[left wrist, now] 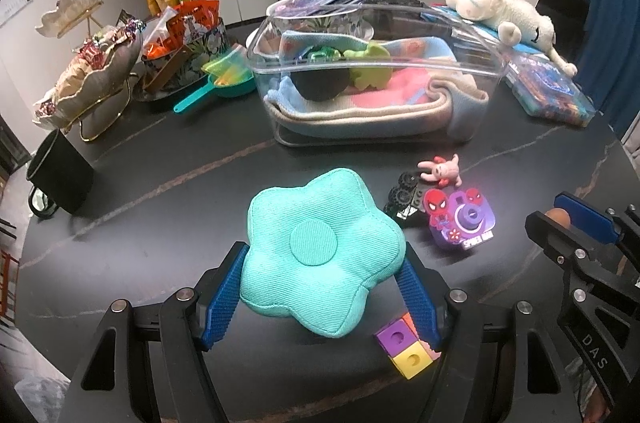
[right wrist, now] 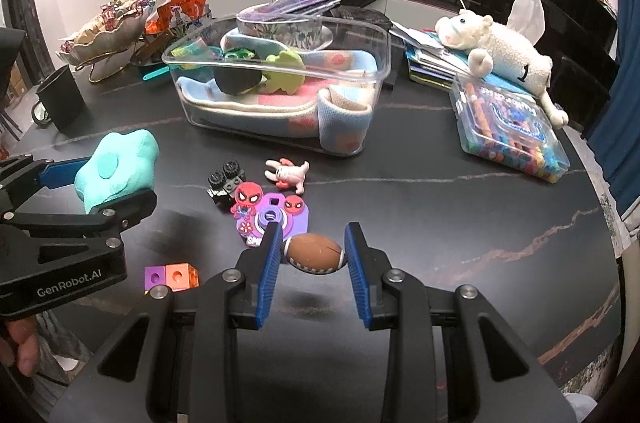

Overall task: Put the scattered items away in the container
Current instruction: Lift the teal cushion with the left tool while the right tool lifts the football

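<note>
While I'm hovering both grippers over the dark marbled counter (right wrist: 440, 183), my left gripper (left wrist: 322, 287) is clenching a teal flower-shaped corduroy cushion (left wrist: 316, 251) and my right gripper (right wrist: 314, 255) is pinching a small brown toy football (right wrist: 315, 253). Both are up off the counter, near me, with the clear plastic container (left wrist: 376, 75) farther back, already holding a folded pastel blanket and a few toys.

The cushion is looking soft and light to me. It's squishing in where the blue pads are pressing, so I'm guessing it won't slip but could flop. I'm holding it across its lower petals, which seems fine. It has no real long axis; its flat face with the round centre patch is tilting up and toward the camera.

The football is looking rubbery or foamy and light, maybe a bit slick. Its long axis is running sideways, straight from one finger to the other, so I'm gripping it by the pointed tips. That feels sketchy, it could pop out; across the fat middle would be safer.

Not yet tidied: a pink bunny figure (right wrist: 289, 174), a black wheeled brick toy (right wrist: 224, 183), a purple Spider-Man toy camera (right wrist: 272, 217) and some coloured linking cubes (right wrist: 172, 277).
</note>
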